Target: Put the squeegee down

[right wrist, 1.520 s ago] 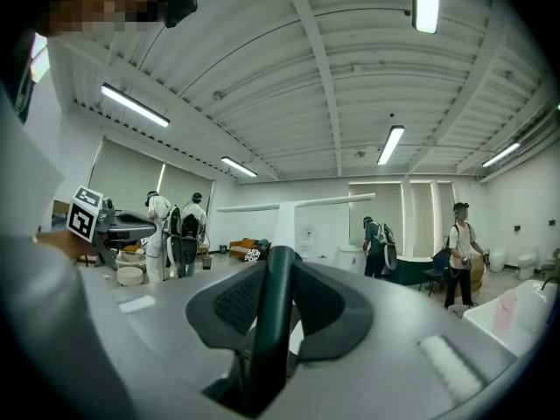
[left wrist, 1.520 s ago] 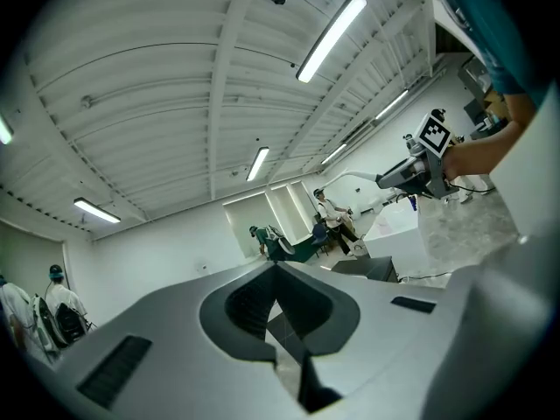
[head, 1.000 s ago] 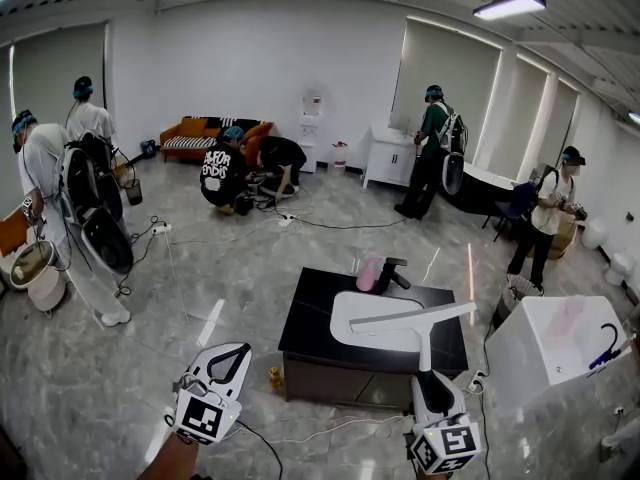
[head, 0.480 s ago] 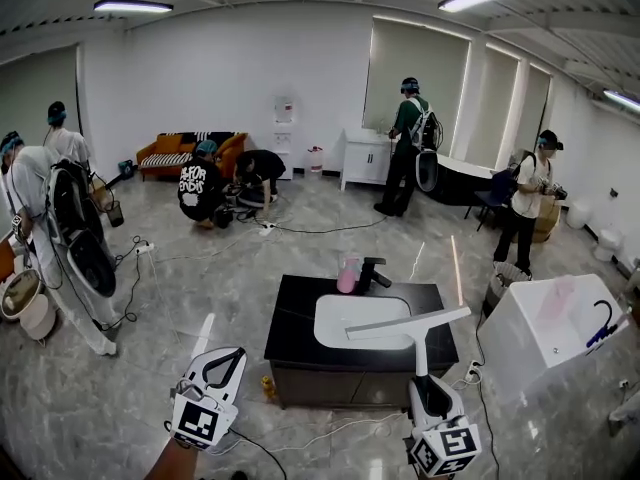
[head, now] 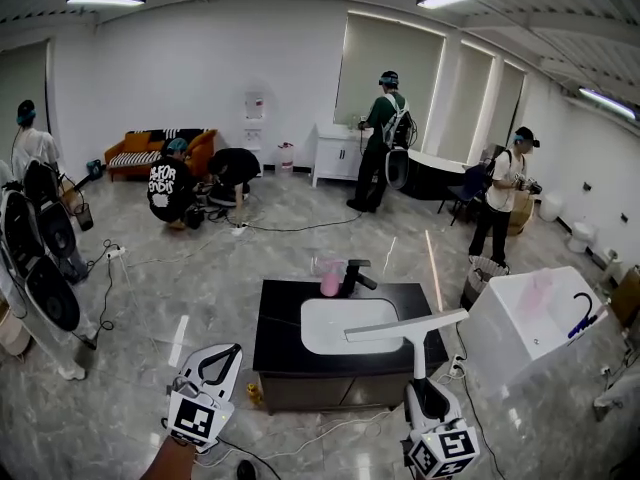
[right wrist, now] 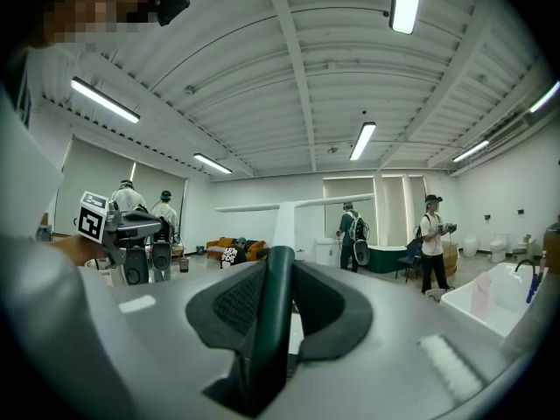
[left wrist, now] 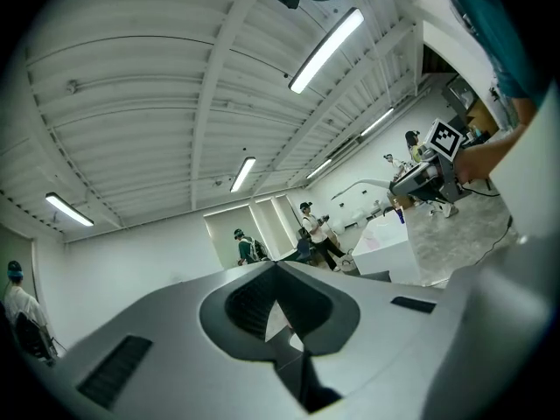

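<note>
The squeegee has a long white blade on a white neck and a dark handle. It stands upright in my right gripper, which is shut on the handle, at the head view's lower right. The blade hangs in front of the white basin of a black sink cabinet. In the right gripper view the dark handle runs up between the jaws of the right gripper to the blade. My left gripper is at the lower left, shut on nothing, and its jaws meet in the left gripper view.
On the cabinet top stand a pink bottle and a black faucet. A white tub stands right of it. Cables lie on the marble floor. Several people stand or crouch farther back, near an orange sofa.
The view has swung so the sink cabinet and room shift left and closer. Both grippers keep their places in view, and the right one still holds the squeegee upright.
</note>
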Action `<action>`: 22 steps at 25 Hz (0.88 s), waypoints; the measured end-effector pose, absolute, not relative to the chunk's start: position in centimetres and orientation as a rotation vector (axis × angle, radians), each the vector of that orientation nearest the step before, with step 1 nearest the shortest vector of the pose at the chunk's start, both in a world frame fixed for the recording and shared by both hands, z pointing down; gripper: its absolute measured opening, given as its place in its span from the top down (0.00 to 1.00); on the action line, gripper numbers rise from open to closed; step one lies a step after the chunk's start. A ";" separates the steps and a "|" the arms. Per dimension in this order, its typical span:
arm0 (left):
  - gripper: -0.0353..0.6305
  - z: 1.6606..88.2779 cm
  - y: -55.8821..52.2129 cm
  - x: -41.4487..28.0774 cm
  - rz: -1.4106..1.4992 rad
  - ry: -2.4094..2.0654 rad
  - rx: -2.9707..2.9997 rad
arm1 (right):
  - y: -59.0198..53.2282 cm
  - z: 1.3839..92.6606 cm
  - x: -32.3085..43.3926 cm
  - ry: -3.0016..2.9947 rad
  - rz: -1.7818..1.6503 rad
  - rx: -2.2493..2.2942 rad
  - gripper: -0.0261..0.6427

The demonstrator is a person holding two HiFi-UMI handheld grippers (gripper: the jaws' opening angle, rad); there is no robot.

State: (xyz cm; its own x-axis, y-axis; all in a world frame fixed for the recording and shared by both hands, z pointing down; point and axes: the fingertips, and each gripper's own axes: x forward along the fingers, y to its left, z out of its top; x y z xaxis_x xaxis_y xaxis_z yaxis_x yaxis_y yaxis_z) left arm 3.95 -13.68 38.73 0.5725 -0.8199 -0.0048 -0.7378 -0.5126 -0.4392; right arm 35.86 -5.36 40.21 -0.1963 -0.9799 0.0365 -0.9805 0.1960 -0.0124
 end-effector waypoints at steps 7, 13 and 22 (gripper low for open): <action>0.94 38.2 -18.5 2.9 -0.212 1.194 -2.514 | -8.2 39.4 33.2 -2.343 0.031 2.028 0.81; 0.94 38.4 -22.2 1.9 -0.230 1.143 -2.492 | -10.3 39.2 32.2 -2.299 0.037 2.063 0.81; 0.94 38.1 -25.7 1.3 -0.170 1.093 -2.565 | -12.1 39.0 31.0 -2.231 0.031 2.122 0.81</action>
